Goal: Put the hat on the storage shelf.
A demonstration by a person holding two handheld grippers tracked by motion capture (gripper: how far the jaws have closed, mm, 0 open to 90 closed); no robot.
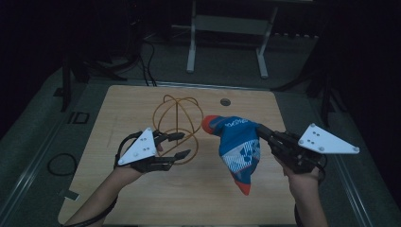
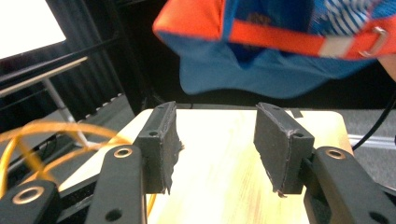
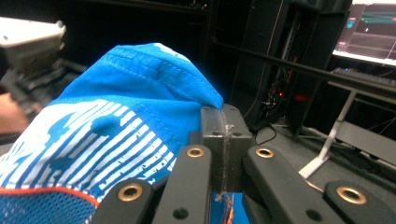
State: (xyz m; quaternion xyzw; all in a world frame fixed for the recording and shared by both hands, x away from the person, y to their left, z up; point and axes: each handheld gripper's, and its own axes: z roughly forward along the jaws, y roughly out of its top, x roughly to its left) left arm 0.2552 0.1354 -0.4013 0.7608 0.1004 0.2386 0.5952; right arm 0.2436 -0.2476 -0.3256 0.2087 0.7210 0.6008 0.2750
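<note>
A blue cap (image 1: 239, 144) with white stripes and an orange brim hangs above the middle of the wooden table (image 1: 189, 203). My right gripper (image 1: 261, 130) is shut on the cap's fabric at its right side; in the right gripper view the jaws (image 3: 225, 126) are pressed together on the blue cloth (image 3: 116, 116). To the left, my left gripper (image 1: 184, 144) stands open with nothing between its pads (image 2: 212, 144). It points toward the cap (image 2: 261, 51), whose orange brim and strap show above its jaws.
An orange wire frame of crossed hoops (image 1: 177, 125) stands on the table just beside the left gripper's fingers. A round hole (image 1: 225, 101) sits near the table's far edge. A white stand (image 1: 227, 28) is on the floor behind the table.
</note>
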